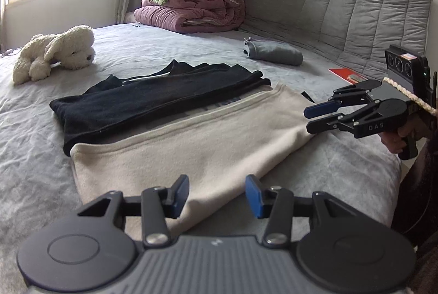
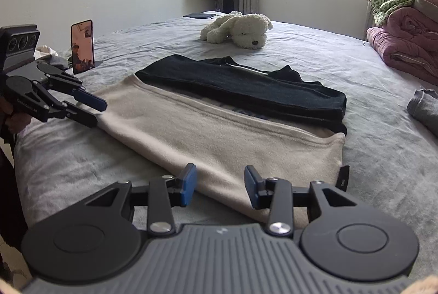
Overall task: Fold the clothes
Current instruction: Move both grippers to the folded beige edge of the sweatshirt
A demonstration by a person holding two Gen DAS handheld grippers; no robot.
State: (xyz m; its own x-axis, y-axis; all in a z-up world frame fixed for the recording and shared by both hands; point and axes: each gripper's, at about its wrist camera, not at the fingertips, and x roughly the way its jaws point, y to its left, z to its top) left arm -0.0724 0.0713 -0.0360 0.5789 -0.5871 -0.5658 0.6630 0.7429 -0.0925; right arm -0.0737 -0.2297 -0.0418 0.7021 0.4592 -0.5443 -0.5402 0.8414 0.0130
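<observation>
Both pairs of jaws stand parted with nothing pinched between them. From its own camera, the left gripper [image 1: 217, 194] hovers over the near edge of the beige garment [image 1: 197, 146], its blue pads [image 1: 253, 194] spread to either side of the cloth without pressing it. The right gripper [image 2: 220, 185] sits the same way at the other near corner, pads apart above the fabric. Seen from the left wrist, the right gripper's fingers [image 1: 319, 111] point at the garment's corner, one above the other, with a gap between them; whether the lower one touches the cloth I cannot tell.

That garment lies flat on the grey bed [image 1: 137, 53], folded into a long band with smooth, straight edges. A black garment [image 1: 153, 99] lies folded just behind it, overlapping its far edge, with a strip of dark print showing between them. A small black tag [image 2: 344, 177] sticks out at the beige corner.
</observation>
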